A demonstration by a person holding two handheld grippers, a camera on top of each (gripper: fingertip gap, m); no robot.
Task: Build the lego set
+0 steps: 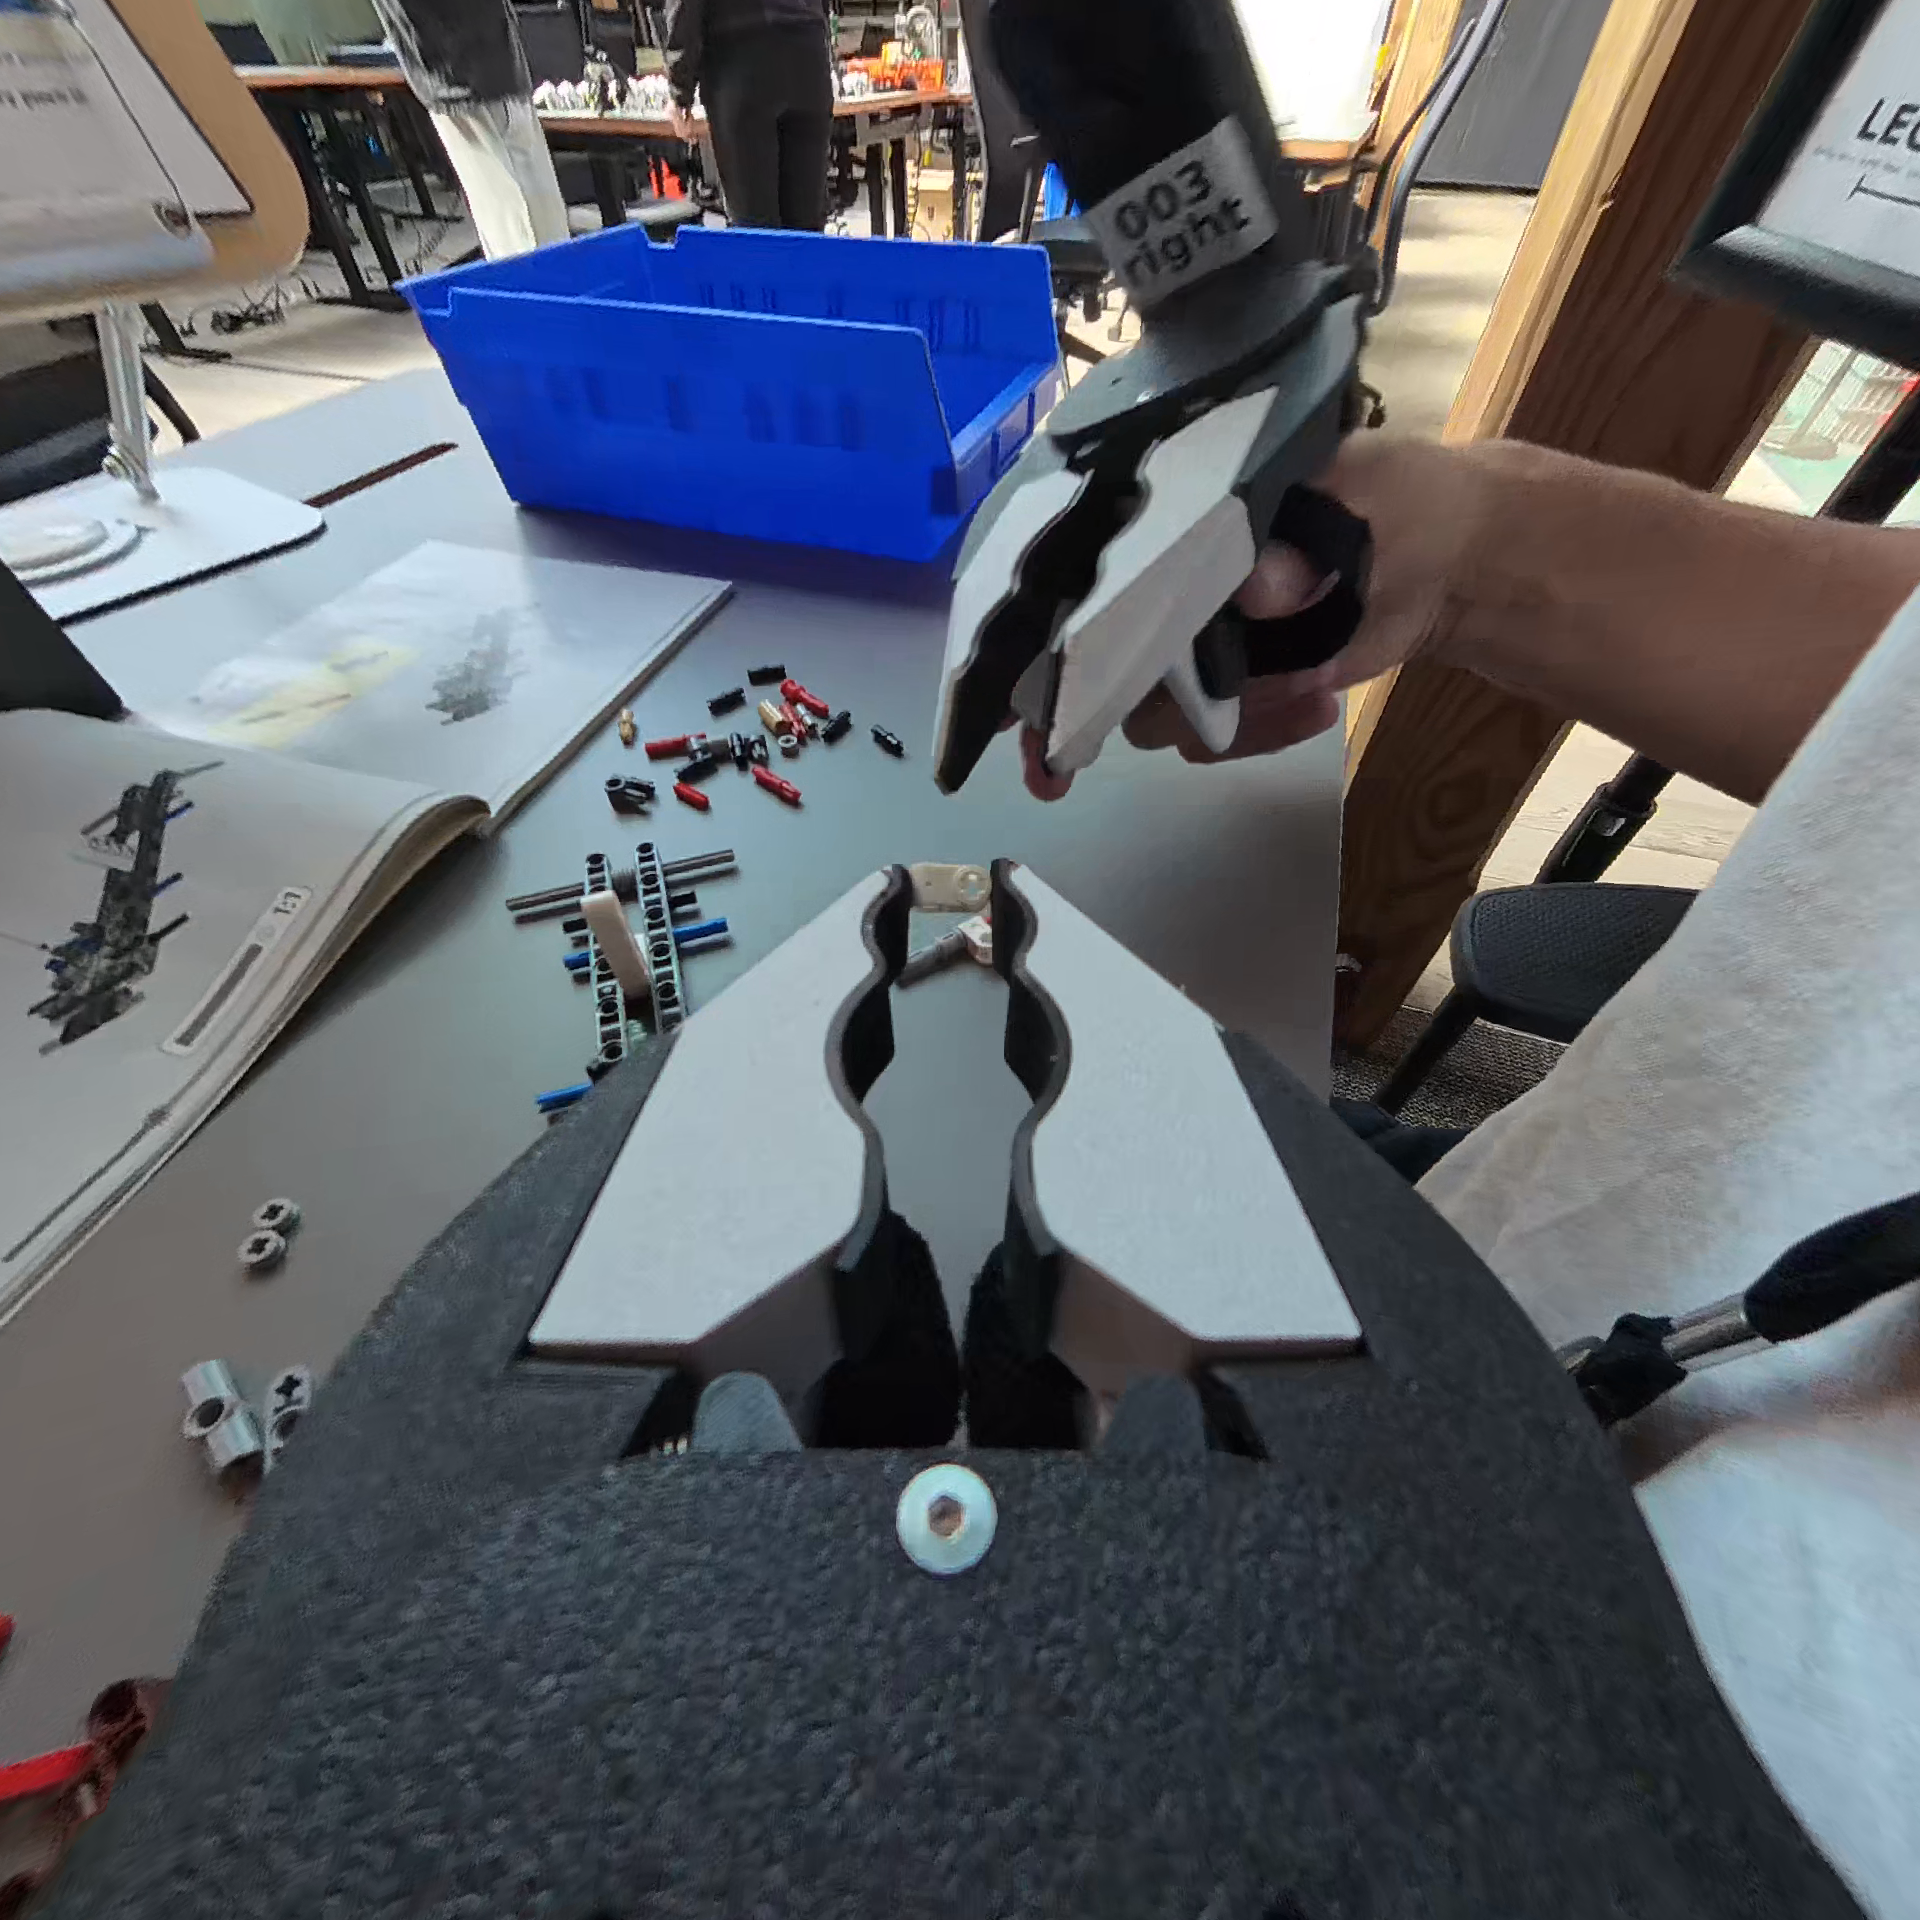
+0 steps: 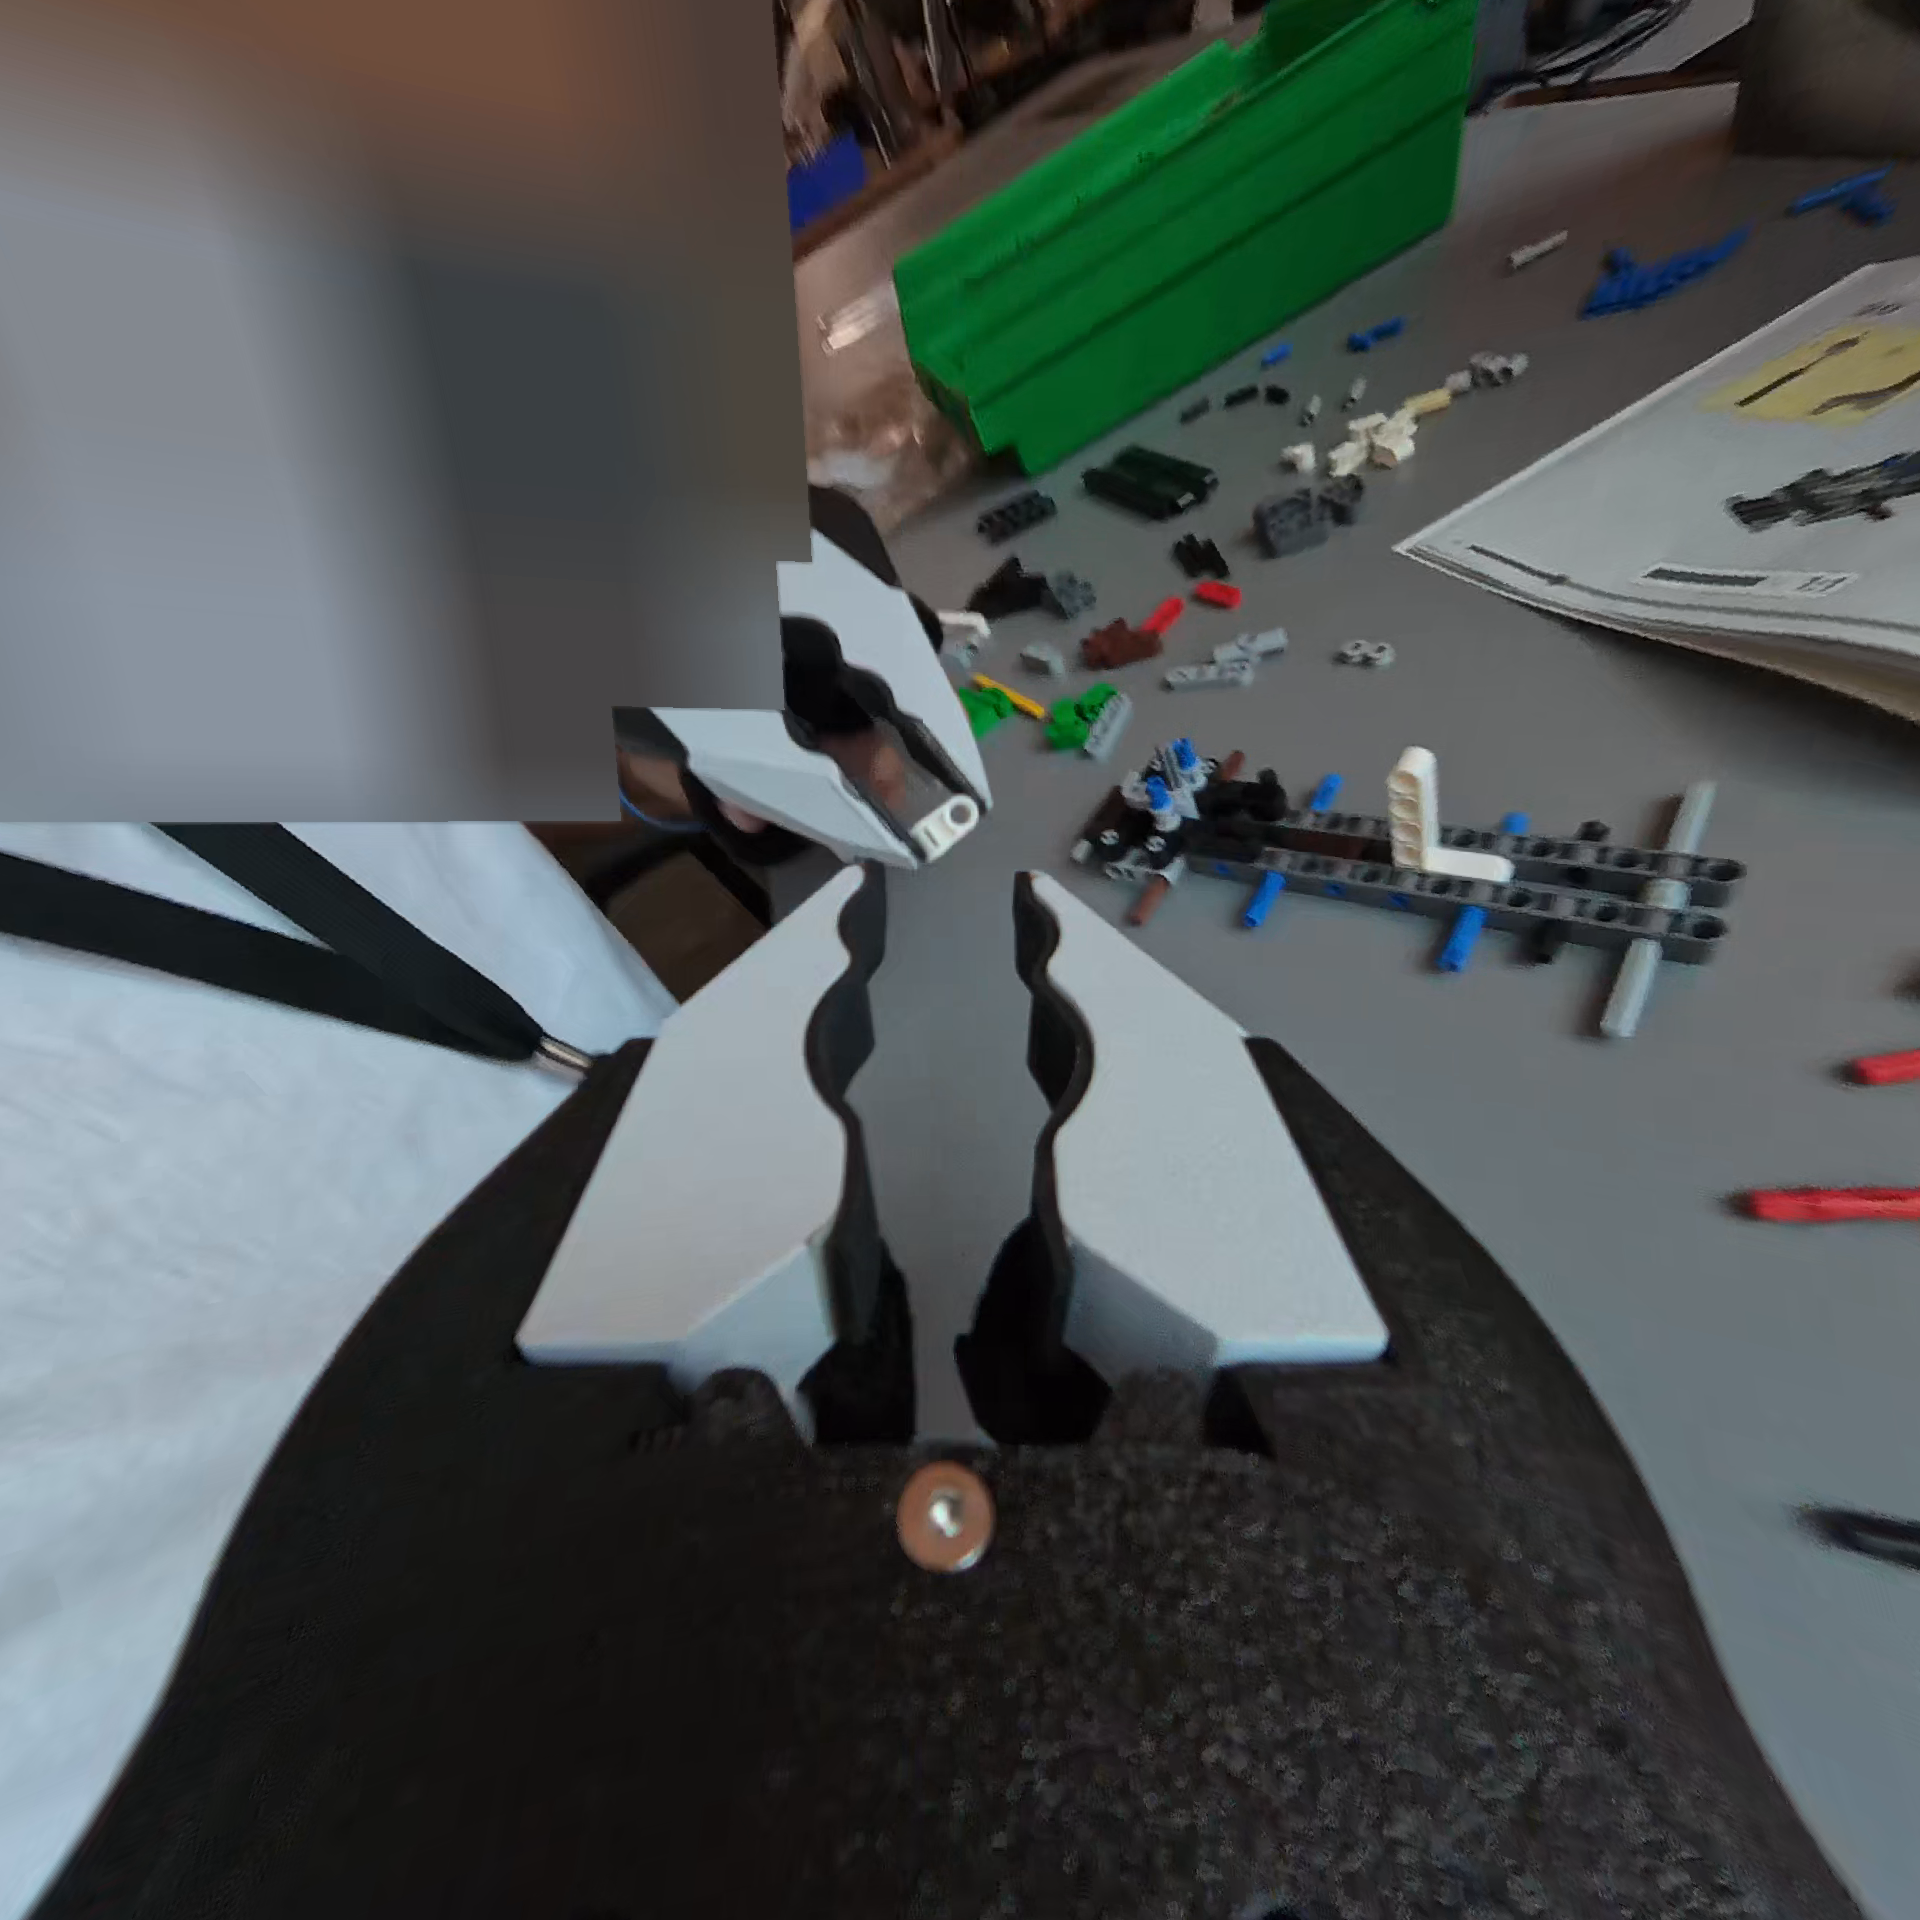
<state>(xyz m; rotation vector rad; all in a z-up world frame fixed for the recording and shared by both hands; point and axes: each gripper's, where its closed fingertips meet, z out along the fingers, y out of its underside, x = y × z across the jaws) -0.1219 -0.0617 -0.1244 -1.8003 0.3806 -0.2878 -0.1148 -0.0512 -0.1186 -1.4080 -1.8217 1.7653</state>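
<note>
My left gripper [image 1: 948, 883] is shut on a small white beam [image 1: 940, 886] pinched at its fingertips, held above the table. A short dark axle with a tan end [image 1: 948, 943] shows between the fingers just behind it; I cannot tell if it is attached. The right wrist view shows the same gripper [image 2: 951, 831] and white beam [image 2: 945, 828]. My right gripper [image 2: 943, 883] is open and empty, and hovers just beyond the left one [image 1: 1003, 774]. The part-built frame [image 1: 634, 945] of dark grey beams, blue pins and a white L-beam lies on the table [image 2: 1455, 873].
An open instruction booklet [image 1: 312, 779] lies left. A blue bin [image 1: 748, 384] stands behind a scatter of red and black pins [image 1: 748, 738]. A green bin [image 2: 1174, 239] and several loose pieces [image 2: 1195, 582] lie beyond. Small grey connectors [image 1: 239, 1413] sit near left.
</note>
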